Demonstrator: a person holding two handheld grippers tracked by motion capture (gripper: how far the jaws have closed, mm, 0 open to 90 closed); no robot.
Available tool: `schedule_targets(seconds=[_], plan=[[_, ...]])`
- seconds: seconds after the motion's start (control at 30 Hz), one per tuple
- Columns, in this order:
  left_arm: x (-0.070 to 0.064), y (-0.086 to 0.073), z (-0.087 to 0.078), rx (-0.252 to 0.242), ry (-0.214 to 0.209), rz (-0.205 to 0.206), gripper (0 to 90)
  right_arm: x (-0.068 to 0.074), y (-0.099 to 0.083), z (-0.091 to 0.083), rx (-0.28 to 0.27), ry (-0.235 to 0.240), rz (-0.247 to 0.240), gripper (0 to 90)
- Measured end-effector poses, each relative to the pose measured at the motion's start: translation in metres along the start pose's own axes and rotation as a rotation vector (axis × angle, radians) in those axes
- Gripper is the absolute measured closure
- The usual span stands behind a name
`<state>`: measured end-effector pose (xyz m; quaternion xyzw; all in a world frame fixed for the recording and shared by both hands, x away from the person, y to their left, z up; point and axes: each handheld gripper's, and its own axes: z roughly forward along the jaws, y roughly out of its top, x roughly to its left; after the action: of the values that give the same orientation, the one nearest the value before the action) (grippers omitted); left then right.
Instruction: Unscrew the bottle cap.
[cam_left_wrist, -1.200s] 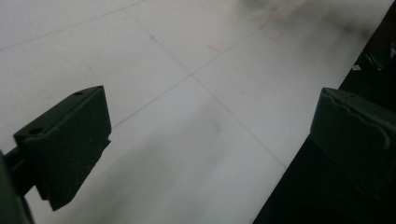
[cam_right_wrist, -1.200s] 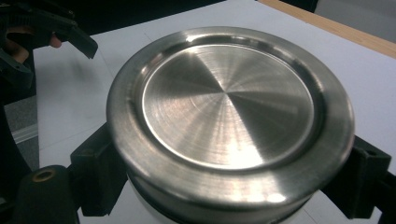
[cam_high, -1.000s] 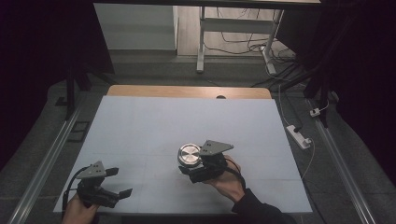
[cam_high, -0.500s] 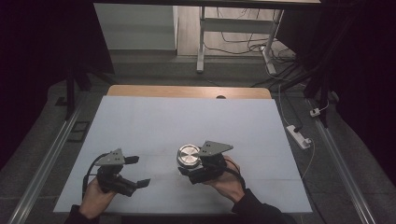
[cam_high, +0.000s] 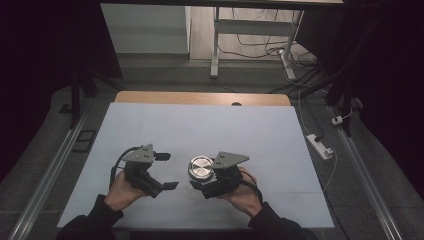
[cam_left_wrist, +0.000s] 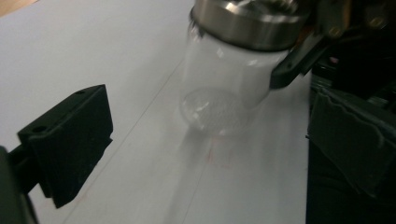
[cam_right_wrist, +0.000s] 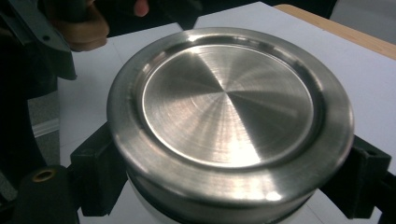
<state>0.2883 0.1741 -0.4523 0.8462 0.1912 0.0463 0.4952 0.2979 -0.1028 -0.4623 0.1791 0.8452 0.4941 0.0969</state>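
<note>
Near the front edge of the white table (cam_high: 200, 125), 2 hands are each holding a black 2-jaw gripper. At the person's right, the right hand (cam_high: 245, 192) is curling around the right gripper (cam_high: 199, 176) from behind, forearm coming in from the front edge, jaws pointing left. Those jaws are clamping a clear glass jar (cam_left_wrist: 224, 88) just under its round steel lid (cam_right_wrist: 229, 109), 1 jaw on each side. Standing upright on the table, the jar is sitting slightly right of the middle of the front edge.

At the person's left, the left hand (cam_high: 120, 187) is gripping the left gripper (cam_high: 167, 171) with its jaws pointing right, toward the jar. Its jaws are standing wide apart with only table showing between them, close to the jar but not touching it.

Beyond the far edge, a strip of bare wood is showing, then a floor with cables (cam_high: 260, 45) and a white power strip (cam_high: 320, 146) off the right edge.
</note>
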Motion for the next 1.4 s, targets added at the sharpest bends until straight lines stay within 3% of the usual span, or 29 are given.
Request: schedule_targets(seconds=[0.17,0.23,0.27,0.3,0.33,0.37,0.47,0.77,0.9,0.97,1.0,1.03,1.1,1.13,1.17,1.27,1.33,1.4], plan=[[0.006,0.018,0.010,-0.008,-0.078,0.059,3.0,0.000,0.000,0.000,0.004,0.020,-0.007,14.2],[0.007,0.026,0.014,-0.006,-0.099,0.097,4.3,0.000,0.000,0.001,0.006,0.045,-0.010,14.2],[0.007,0.034,0.018,0.006,-0.114,0.136,4.9,0.000,0.000,0.000,0.006,0.052,-0.013,14.2],[0.007,0.034,0.018,0.006,-0.114,0.136,5.3,0.000,0.000,0.001,0.003,0.061,-0.015,14.2],[0.006,0.040,0.022,0.020,-0.136,0.179,6.0,0.001,0.000,0.000,0.006,0.066,-0.016,14.2],[0.006,0.040,0.022,0.020,-0.136,0.179,7.1,0.001,0.000,0.000,0.006,0.074,-0.020,14.2],[0.003,0.049,0.032,0.049,-0.167,0.242,8.0,0.001,0.001,0.000,0.012,0.089,-0.032,14.2],[0.000,0.054,0.042,0.075,-0.208,0.290,20.4,0.002,0.001,-0.001,0.014,0.105,-0.043,14.2],[-0.004,0.054,0.044,0.062,-0.153,0.280,20.6,0.000,0.002,-0.001,0.015,0.068,-0.048,14.2],[-0.006,0.054,0.046,0.043,-0.103,0.216,20.6,-0.001,0.001,-0.002,0.011,0.043,-0.038,14.2],[-0.006,0.054,0.046,0.043,-0.103,0.216,20.7,-0.002,0.002,-0.003,0.011,0.026,-0.035,14.2],[-0.008,0.054,0.048,0.032,-0.066,0.181,20.7,-0.003,0.002,-0.003,0.012,0.009,-0.032,14.3],[-0.009,0.054,0.049,0.030,-0.051,0.167,20.7,-0.004,0.001,-0.003,0.012,-0.015,-0.024,14.2],[-0.013,0.055,0.052,0.030,-0.009,0.144,20.7,-0.004,0.001,-0.003,0.011,-0.027,-0.019,14.2],[-0.013,0.055,0.052,0.030,-0.009,0.144,20.7,-0.005,0.001,-0.003,0.014,-0.040,-0.012,14.2],[-0.018,0.057,0.055,0.040,0.043,0.135,20.6,-0.005,0.000,-0.003,0.010,-0.057,-0.008,14.3],[-0.018,0.058,0.054,0.029,0.039,0.123,20.3,-0.006,0.000,-0.004,-0.005,-0.067,-0.001,14.3],[-0.014,0.060,0.049,-0.004,-0.003,0.103,15.2,-0.005,0.001,-0.006,-0.016,-0.060,-0.004,14.2]])
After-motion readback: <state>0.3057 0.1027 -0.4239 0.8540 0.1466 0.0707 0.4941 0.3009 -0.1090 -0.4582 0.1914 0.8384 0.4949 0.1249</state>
